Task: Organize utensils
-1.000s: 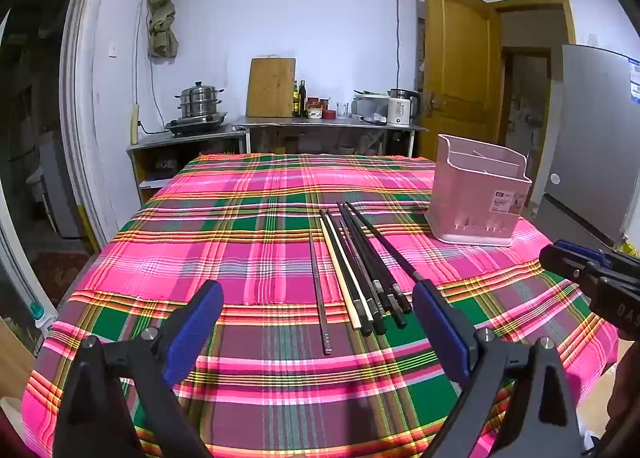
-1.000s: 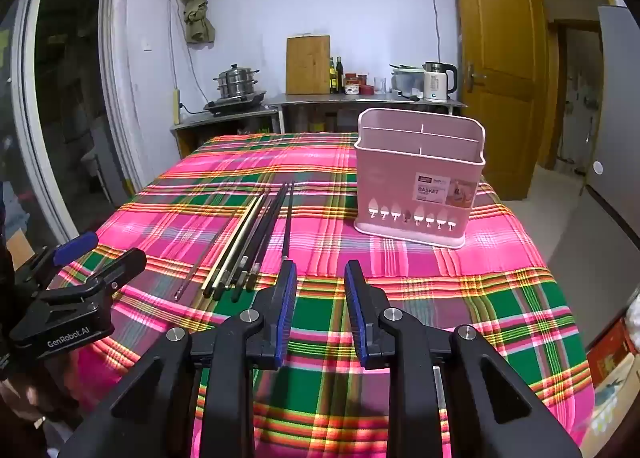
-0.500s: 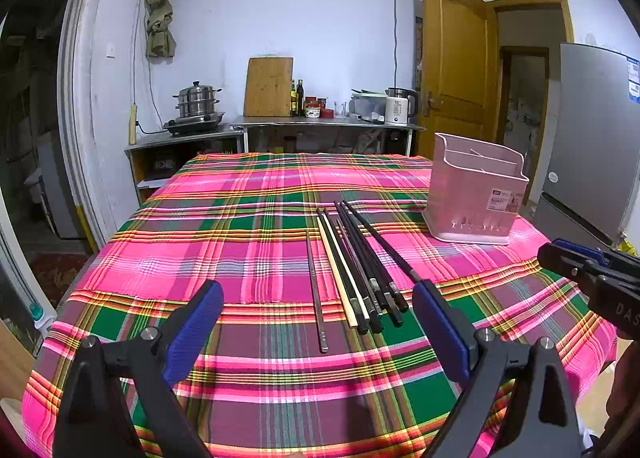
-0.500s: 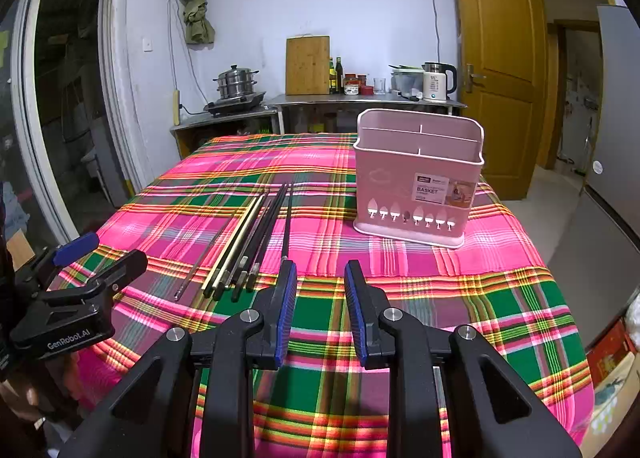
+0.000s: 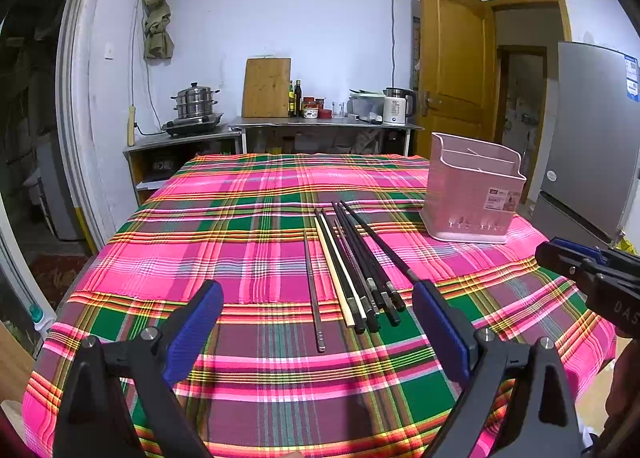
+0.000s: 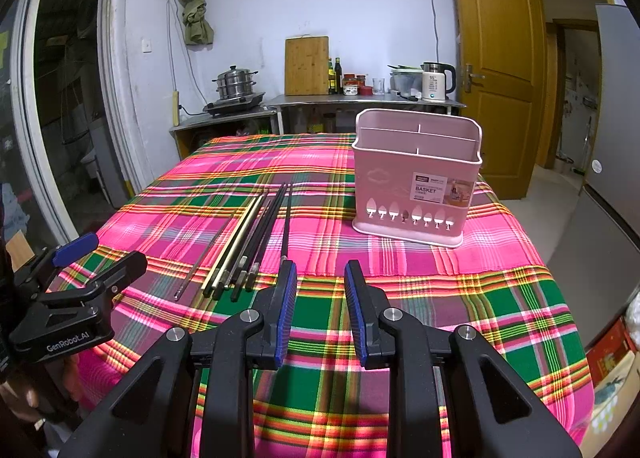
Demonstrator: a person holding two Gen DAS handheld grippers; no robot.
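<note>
Almost nothing is changed from the frames half a second and a second earlier: in the left wrist view the chopsticks and the basket are seen shifted very slightly leftward and downward, and the right wrist view is matched nearly exactly.

The left gripper is held released, its blue pads spread wide with nothing between them. The chopsticks are laid on the plaid cloth straight ahead of the gap between those jaws, running away from the camera. One grey stick is set apart at the left of the bundle; a pale one and several black ones are packed side by side, and one black stick is angled off toward the right jaw.

The right gripper is held with its jaws released but narrowly spaced, gripping nothing. The near tip of one black stick is seen just beyond the left jaw's tip; whether it is touched cannot be told. The remaining chopsticks are spread ahead and to the left of the jaws. The pink basket, upright and divided into compartments, is placed ahead and slightly right of the jaws.

On the basket's sticker the word "BASKET" is read; the smaller print is too fine. "GenRobot.AI" is printed on the left gripper's body as seen from the right wrist, and "DAS" is legible on the right gripper's body in the left wrist view.
</note>
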